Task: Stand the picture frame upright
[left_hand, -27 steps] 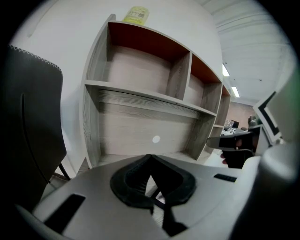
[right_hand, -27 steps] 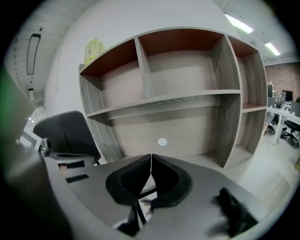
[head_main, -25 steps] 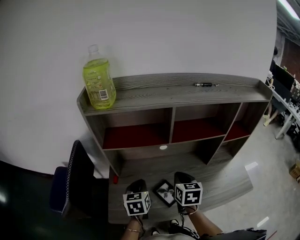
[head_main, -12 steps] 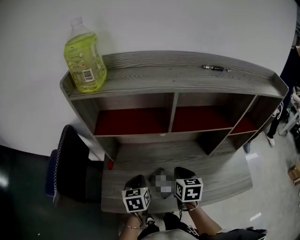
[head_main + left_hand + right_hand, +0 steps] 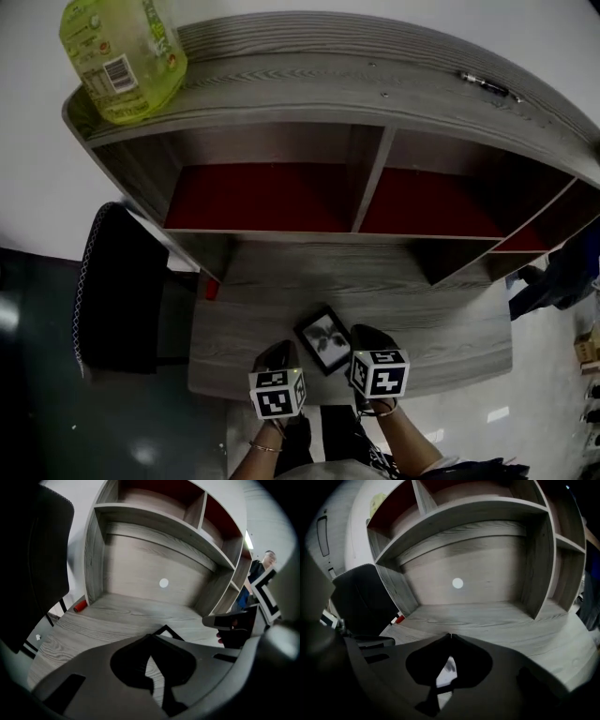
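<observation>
Your L gripper (image 5: 279, 352) & R gripper (image 5: 366, 336) both have jaws pressed together, nothing in them. The picture frame (image 5: 325, 337) lies flat on the desk (image 5: 450, 321) btwn the two (photo side up, near front edge)

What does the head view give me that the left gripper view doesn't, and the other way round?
Only the head view: the bottle and pen on top of the shelf, and the whole frame lying flat. Only the left gripper view: the left gripper with its jaws together, and a white dot on the back panel. Both: the frame, desk, chair and right gripper.
</observation>
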Demonstrator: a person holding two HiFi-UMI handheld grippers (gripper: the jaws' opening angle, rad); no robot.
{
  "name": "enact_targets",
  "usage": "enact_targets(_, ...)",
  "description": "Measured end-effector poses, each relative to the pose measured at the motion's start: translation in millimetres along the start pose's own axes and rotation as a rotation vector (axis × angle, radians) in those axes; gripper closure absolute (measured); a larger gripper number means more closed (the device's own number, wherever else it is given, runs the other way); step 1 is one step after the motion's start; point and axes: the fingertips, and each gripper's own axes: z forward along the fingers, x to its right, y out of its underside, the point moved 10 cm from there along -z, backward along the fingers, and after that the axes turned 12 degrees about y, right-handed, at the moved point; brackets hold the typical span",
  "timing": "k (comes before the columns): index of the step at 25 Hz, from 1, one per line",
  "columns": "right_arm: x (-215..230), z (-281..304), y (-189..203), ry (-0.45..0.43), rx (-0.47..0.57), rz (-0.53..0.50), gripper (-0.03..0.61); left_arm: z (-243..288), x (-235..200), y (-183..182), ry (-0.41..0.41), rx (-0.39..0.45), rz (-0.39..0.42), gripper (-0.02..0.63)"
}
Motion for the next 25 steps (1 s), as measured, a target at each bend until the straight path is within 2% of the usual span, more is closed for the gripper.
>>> enact_targets(9, 8, 30, 28, -0.028, -0.083, -0.036, 0.546, 23, -4, 29, -0.031, -0.042, -0.045, 0.603)
enact_targets(15, 5, 38, 25, -0.07, -0.071, -0.095, 0.546, 22, -8, 34, -0.059, -0.038, -0.076, 0.603)
enact_targets(25, 5, 60, 19, -0.154, -0.124, -0.145, 0.543, 28, -18, 41, -0.093, -0.036, -0.126, 0.603)
